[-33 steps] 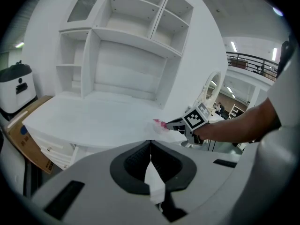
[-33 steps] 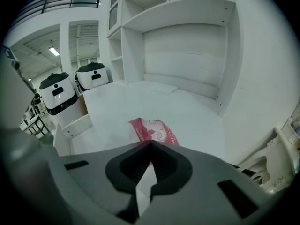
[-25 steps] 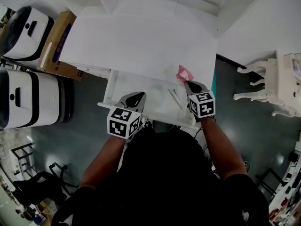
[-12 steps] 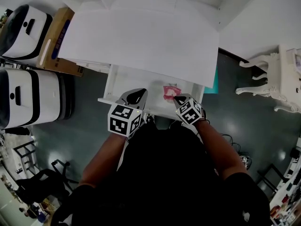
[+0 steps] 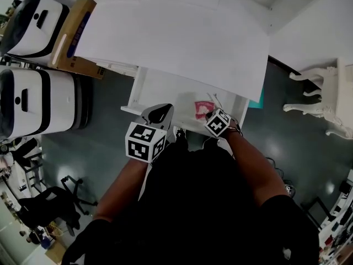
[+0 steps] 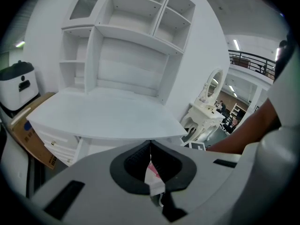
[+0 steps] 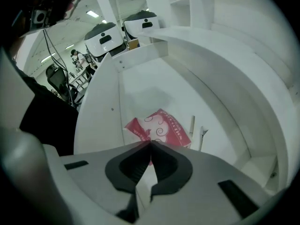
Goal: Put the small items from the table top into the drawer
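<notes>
Since the red packet (image 5: 203,108) lies low inside the open drawer (image 5: 144,90) in the head view, with the right gripper (image 5: 209,114) at its near edge, the step in hand looks like the set-down; the left gripper (image 5: 159,114) hangs over the drawer's front rim. In the right gripper (image 7: 150,144) view the jaws are pressed together on the packet's near corner, with two thin sticks (image 7: 197,128) just beside it. The next move, I judge, calls for parting the jaws and lifting clear. In the left gripper (image 6: 150,143) view the jaws meet at the tips, with a pink-and-white sliver (image 6: 153,175) behind them — pinched or merely seen through, I cannot tell. Beyond, the white table top (image 6: 103,116) looks bare under a shelved hutch (image 6: 131,27) — a bright room, an ornate dressing table (image 6: 206,114) to the right.
</notes>
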Demonstrator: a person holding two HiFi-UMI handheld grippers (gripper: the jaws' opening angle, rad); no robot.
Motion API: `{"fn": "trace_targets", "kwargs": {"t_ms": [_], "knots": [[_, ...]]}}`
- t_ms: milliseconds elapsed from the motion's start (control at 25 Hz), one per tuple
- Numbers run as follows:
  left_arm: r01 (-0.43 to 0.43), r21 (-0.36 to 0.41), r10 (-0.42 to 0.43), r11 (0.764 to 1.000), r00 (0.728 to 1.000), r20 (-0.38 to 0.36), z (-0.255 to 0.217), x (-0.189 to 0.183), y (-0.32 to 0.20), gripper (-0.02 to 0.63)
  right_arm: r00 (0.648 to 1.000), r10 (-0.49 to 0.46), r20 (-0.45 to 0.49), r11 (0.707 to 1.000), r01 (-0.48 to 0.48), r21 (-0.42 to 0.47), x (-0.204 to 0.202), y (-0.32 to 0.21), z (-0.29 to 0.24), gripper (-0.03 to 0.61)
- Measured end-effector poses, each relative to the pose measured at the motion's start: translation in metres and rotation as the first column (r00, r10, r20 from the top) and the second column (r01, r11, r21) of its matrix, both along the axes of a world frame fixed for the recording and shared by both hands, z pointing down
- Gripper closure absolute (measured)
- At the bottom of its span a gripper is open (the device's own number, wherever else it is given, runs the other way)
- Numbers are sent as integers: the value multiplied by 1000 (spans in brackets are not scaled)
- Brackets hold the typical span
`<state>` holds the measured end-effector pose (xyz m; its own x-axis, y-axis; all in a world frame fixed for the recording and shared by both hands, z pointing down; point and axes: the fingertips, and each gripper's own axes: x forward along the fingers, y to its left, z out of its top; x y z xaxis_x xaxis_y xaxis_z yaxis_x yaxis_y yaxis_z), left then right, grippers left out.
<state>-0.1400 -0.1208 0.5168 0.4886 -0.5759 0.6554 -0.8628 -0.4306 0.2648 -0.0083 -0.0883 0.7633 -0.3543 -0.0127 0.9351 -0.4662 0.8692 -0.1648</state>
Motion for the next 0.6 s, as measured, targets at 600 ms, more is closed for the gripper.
{"fn": "trace_targets", "kwargs": {"t_ms": [600], "knots": [[-90,-36,89,995,996,-24,15,-3,3,603,975,221,21,970,-217,-111,-3,-3,-15,523]]}}
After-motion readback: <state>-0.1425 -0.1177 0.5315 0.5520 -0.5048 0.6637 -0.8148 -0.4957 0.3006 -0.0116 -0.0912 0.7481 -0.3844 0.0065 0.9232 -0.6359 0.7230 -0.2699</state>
